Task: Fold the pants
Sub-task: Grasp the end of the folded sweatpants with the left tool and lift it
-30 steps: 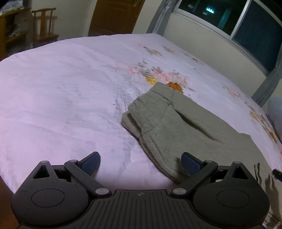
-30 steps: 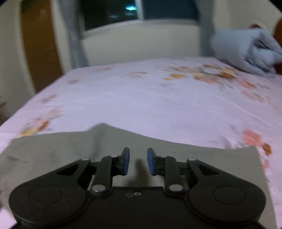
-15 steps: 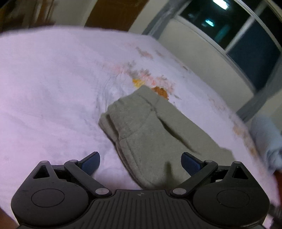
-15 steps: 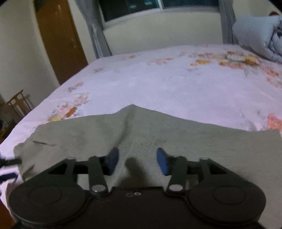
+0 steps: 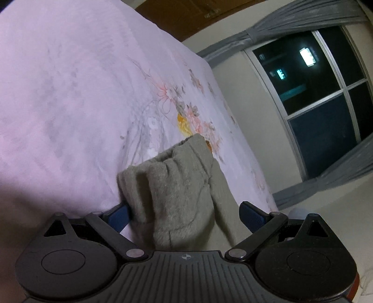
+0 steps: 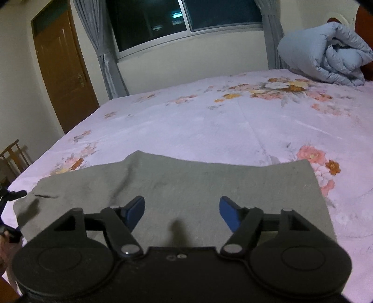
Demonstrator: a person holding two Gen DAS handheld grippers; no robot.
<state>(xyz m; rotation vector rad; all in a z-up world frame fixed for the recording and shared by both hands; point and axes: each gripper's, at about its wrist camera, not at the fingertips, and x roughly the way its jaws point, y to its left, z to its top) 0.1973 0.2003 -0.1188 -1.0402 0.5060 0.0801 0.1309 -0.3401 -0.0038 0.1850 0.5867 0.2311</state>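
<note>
Grey-green pants (image 6: 209,177) lie flat across the near part of the pink floral bed sheet (image 6: 209,121). In the left wrist view the bunched end of the pants (image 5: 177,186) sits between the wide-spread jaws of my left gripper (image 5: 184,209). Its left pad (image 5: 119,215) is beside the fabric edge and its right pad (image 5: 253,215) stands clear. My right gripper (image 6: 181,206) hovers over the middle of the pants. Its jaws are opening and nothing is pinched between them. A dark gripper part (image 6: 11,198) shows at the pants' left end.
A rolled blue duvet (image 6: 326,51) lies at the far right corner of the bed. Beyond the bed are a wooden door (image 6: 63,70), a dark window (image 6: 181,21) with grey curtains, and a wooden chair (image 6: 14,156) at the left edge.
The left gripper rolled and dropped toward the pants' bunched end, which now lies between its jaws. The right gripper's jaws spread from nearly shut to wide, and its view pulled back.
</note>
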